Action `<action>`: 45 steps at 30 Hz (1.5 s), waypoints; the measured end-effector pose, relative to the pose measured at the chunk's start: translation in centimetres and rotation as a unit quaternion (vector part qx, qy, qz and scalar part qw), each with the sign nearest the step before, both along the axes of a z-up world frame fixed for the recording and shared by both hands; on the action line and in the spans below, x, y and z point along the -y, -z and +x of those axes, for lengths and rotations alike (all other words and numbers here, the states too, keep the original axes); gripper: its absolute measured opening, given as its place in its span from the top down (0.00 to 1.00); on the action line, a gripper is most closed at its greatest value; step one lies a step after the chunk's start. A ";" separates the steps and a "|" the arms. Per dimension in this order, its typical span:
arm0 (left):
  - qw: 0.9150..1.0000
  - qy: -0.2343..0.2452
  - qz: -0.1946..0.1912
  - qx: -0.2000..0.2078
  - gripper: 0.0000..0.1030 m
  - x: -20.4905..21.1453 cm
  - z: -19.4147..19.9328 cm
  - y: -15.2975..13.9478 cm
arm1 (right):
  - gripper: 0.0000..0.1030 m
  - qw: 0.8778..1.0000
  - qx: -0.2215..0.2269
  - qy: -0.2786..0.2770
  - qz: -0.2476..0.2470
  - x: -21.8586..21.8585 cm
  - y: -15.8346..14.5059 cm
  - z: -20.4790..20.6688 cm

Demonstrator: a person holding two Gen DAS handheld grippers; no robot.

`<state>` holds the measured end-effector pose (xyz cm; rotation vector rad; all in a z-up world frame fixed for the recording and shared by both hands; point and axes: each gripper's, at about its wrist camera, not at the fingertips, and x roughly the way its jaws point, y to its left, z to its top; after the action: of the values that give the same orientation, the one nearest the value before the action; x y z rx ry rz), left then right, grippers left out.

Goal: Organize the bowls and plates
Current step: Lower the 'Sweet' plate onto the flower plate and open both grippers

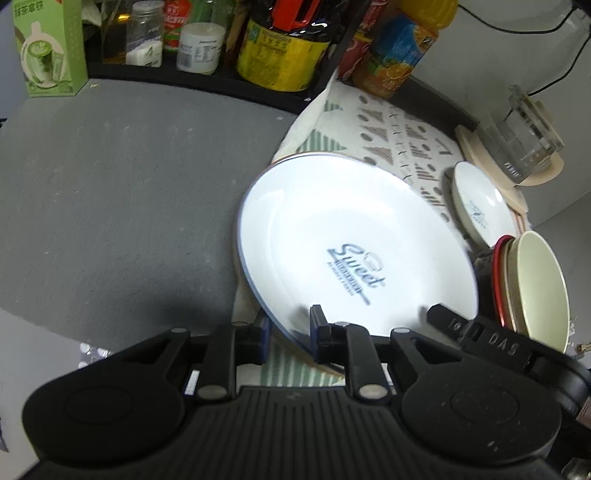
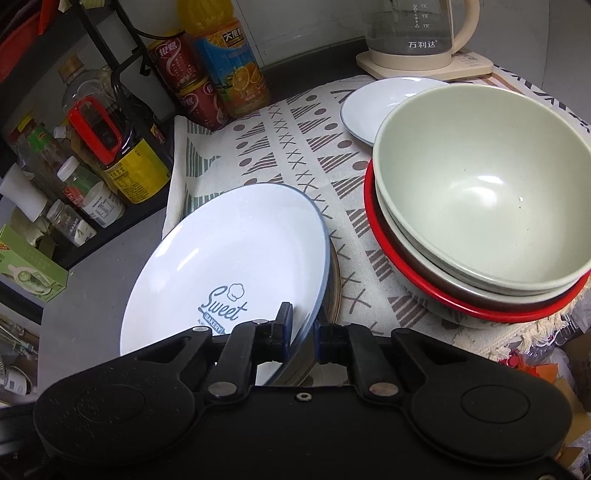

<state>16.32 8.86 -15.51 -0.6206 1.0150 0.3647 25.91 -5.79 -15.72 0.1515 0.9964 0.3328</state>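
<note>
A large white plate [image 1: 343, 229] with blue "Sweet" lettering is tilted above the patterned cloth; it also shows in the right wrist view [image 2: 229, 269]. My left gripper [image 1: 290, 332] is shut on its near rim. My right gripper [image 2: 301, 332] is shut on another part of the rim and shows in the left wrist view [image 1: 454, 325]. Another plate's brown rim [image 2: 334, 291] lies under it. A small white plate [image 2: 373, 99] sits at the back. A stack of bowls [image 2: 480, 199], pale green on top, red-rimmed below, stands to the right.
A black rack [image 1: 207, 81] of bottles and jars stands at the back left. Red cans [image 2: 188, 85] and an orange juice bottle [image 2: 236, 74] stand beside it. A glass kettle [image 2: 417, 33] sits at the back right. A green carton [image 1: 48, 48] stands on the grey counter [image 1: 129, 203].
</note>
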 end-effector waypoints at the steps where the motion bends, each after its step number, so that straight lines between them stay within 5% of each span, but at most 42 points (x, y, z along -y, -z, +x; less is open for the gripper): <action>1: 1.000 0.000 -0.006 0.001 0.82 -0.1 -0.2 0.0 | 0.91 1.000 0.001 -0.001 -0.001 0.0 0.0 0.1; 26: 0.999 -0.030 -0.010 0.012 0.81 -1.9 -0.2 1.7 | 0.91 0.998 0.012 -0.022 -0.058 -0.9 -1.0 0.3; 45: 0.999 -0.045 0.000 0.020 0.82 -1.9 0.0 1.9 | 0.85 0.998 -0.014 -0.016 -0.062 -0.5 1.0 0.9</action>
<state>16.30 10.80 -17.41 -0.6729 0.9500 0.4302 26.77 -5.27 -16.68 0.0269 1.0453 0.2985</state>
